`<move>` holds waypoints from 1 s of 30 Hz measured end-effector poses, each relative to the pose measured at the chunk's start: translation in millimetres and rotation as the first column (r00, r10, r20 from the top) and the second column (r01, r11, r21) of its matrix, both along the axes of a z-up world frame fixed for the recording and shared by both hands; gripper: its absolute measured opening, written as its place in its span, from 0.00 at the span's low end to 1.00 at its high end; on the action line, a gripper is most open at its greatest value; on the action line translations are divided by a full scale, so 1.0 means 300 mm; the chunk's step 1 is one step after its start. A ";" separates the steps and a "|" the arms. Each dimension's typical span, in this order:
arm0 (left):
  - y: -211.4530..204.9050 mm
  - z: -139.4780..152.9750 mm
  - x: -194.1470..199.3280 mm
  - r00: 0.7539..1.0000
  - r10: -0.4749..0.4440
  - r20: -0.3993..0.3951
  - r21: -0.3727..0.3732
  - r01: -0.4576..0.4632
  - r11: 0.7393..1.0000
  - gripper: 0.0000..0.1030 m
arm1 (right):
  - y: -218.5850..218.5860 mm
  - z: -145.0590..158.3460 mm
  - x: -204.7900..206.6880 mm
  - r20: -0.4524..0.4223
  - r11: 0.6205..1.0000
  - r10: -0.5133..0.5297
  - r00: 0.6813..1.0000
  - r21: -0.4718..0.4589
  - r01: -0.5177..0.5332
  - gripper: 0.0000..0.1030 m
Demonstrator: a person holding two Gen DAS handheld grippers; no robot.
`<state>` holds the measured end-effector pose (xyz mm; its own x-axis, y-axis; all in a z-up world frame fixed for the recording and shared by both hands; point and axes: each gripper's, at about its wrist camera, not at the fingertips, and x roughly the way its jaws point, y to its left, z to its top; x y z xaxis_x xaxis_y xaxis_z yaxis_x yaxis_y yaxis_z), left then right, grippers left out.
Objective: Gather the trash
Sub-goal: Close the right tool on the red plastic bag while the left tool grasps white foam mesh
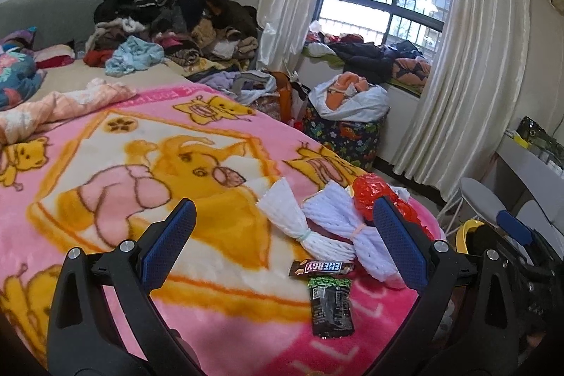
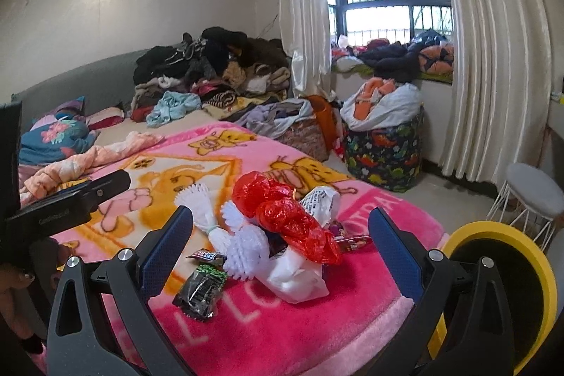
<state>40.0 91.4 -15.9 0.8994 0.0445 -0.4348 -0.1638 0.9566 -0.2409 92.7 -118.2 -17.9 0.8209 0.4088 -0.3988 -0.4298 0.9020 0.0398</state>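
trash heaped at the pink blanket's [image 2: 352,298] near corner, likely for easy reach: red plastic [image 2: 289,217], white foam nets [image 2: 243,252], dark wrapper [image 2: 199,291], energy bar [image 1: 321,267]. left gripper [image 1: 282,235] and right gripper [image 2: 278,242] both spread wide, empty. yellow-rimmed bin [image 2: 507,238] (cut off) at right; its inside unreadable.

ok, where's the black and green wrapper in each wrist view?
Left wrist: black and green wrapper lies low, right of centre, just below the ENERGY bar.
Right wrist: the wrapper lies low, left of centre, near the left finger.
Shared landmark: the red plastic bag.
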 end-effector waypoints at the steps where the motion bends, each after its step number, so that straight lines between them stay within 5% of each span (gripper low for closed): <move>1: 0.003 -0.005 0.009 1.000 -0.018 -0.005 -0.011 0.018 1.000 0.90 | 0.001 -0.001 0.021 -0.009 1.000 -0.006 1.000 -0.003 0.006 0.94; 15: 0.050 -0.139 0.250 0.983 -0.131 -0.126 -0.156 0.110 0.982 0.89 | 0.024 -0.112 0.238 -0.139 0.993 -0.003 0.990 -0.120 -0.014 0.93; 20: 0.076 -0.205 0.332 0.974 -0.119 -0.192 -0.202 0.080 0.976 0.87 | 0.049 -0.158 0.281 -0.188 0.985 0.026 0.982 -0.165 -0.058 0.83; 24: 0.091 -0.247 0.374 0.965 -0.108 -0.238 -0.221 0.054 0.974 0.79 | 0.079 -0.186 0.309 -0.214 0.974 0.044 0.976 -0.208 -0.090 0.56; 25: 0.094 -0.258 0.384 0.963 -0.111 -0.248 -0.233 0.052 0.971 0.73 | 0.082 -0.190 0.315 -0.221 0.973 0.057 0.974 -0.208 -0.104 0.42; 28: 0.088 -0.280 0.402 0.956 -0.119 -0.269 -0.246 0.051 0.968 0.53 | 0.089 -0.194 0.309 -0.224 0.968 0.084 0.971 -0.213 -0.133 0.23; 30: 0.081 -0.291 0.405 0.953 -0.130 -0.274 -0.264 0.056 0.963 0.40 | 0.084 -0.182 0.296 -0.201 0.970 0.090 0.975 -0.203 -0.132 0.20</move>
